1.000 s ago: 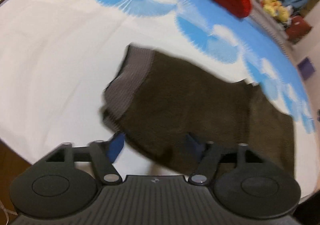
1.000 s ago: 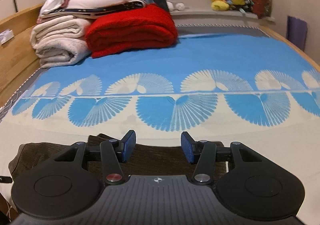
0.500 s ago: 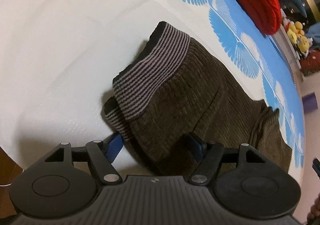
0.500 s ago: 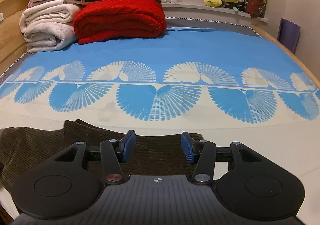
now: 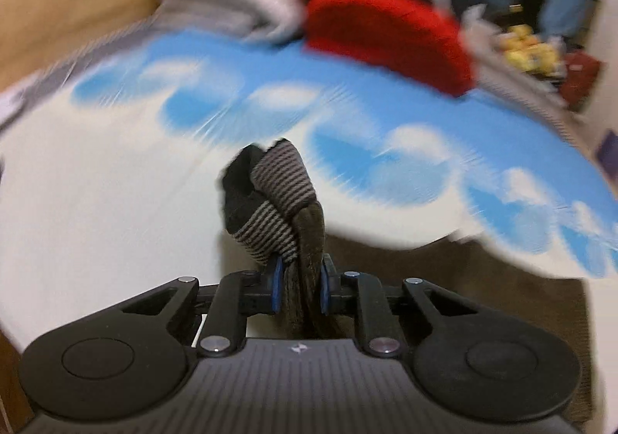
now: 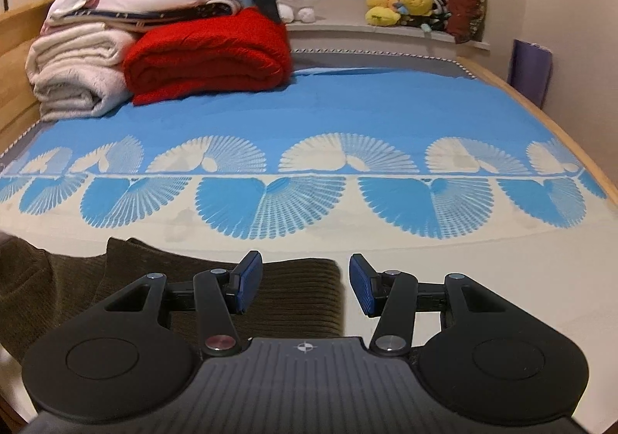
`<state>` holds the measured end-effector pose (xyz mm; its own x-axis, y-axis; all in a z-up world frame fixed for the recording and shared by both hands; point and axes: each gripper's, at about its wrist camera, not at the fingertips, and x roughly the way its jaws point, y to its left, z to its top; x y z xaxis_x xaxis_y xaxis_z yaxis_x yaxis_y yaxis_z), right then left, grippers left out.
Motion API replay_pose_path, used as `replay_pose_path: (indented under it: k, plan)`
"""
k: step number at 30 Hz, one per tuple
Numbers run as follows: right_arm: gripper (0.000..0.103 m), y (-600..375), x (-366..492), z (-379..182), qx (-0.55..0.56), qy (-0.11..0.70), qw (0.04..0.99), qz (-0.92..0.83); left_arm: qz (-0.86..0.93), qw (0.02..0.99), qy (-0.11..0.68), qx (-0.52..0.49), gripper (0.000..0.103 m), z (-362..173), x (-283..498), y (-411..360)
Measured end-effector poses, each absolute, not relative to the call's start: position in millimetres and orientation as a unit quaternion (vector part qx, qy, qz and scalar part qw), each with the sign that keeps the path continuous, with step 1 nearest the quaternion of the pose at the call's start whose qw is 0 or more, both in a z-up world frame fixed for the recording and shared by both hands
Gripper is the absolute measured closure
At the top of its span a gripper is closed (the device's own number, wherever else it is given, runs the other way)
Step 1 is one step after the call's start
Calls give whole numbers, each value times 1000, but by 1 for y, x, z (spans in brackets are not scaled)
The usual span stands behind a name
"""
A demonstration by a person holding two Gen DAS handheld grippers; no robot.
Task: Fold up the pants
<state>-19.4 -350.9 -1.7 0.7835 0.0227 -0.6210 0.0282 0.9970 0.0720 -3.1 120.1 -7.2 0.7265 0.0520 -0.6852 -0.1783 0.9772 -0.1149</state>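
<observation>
The left tool [image 5: 299, 289] was closing its blue-padded jaws on a bunched fold of the dark olive-brown corduroy pants [image 5: 502, 318], and the pads pressed the fabric from both sides. The pants' grey-and-black striped ribbed waistband [image 5: 276, 202] stood up just beyond the fingertips, lifted off the bed sheet with its blue and cream fan pattern [image 5: 96, 221]. The remaining cloth trailed down and to the right, lying flat on the bed. This view was blurred.

The right tool [image 6: 305, 285] stood open with nothing between its pads. It hovered over the far edge of the pants [image 6: 301, 299], whose end lay under and between the jaws on the cream part of the sheet [image 6: 502, 248].

To fold well, the left grip probably needed to hold all layers of the waistband while carrying it across, and the right tool likely ought to pinch or pin its end so the cloth would not drag.

A folded red blanket [image 6: 208, 51] lay well apart at the head of the bed.
</observation>
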Motion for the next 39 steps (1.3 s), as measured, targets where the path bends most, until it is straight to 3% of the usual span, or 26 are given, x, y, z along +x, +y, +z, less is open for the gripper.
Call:
replay_pose_path:
  k: [3,6,9,13,15,16,18,23,27,33,35,39]
  plan:
    - [51,-375,-23,-1,62,328,943,-21,11,942,333,-43,86,32,4,46]
    - [51,-406,-28,-1,111,326,938,-46,-81,945,316,-11,103,57,1,-50]
    - [51,-429,-34,-2,124,320,936,-84,-204,933,294,38,103,60,-26,-152]
    - [51,-453,-43,-8,153,325,927,-107,-245,892,368,98,97,4,-43,-235]
    - [51,-461,-48,-11,162,330,923,-112,-224,890,383,104,90,-20,-48,-233]
    - [51,-464,-51,-12,166,331,922,-112,-209,896,375,114,76,-28,-50,-226]
    - [51,-467,-57,-13,167,332,922,-106,-163,907,361,145,67,-44,-49,-207]
    - [50,-457,-54,-23,183,366,912,-30,-114,911,359,167,66,-66,-31,-144]
    - [46,-435,-38,-35,222,404,886,39,-115,911,352,180,55,-78,-34,-102]
    - [29,-381,-9,-51,240,446,859,77,-120,925,346,103,48,-93,-67,-33]
    - [27,-361,6,-62,239,466,848,80,-115,923,357,80,39,-97,-69,-17]
    - [27,-330,31,-82,222,492,839,67,-132,927,350,32,38,-90,-62,0]
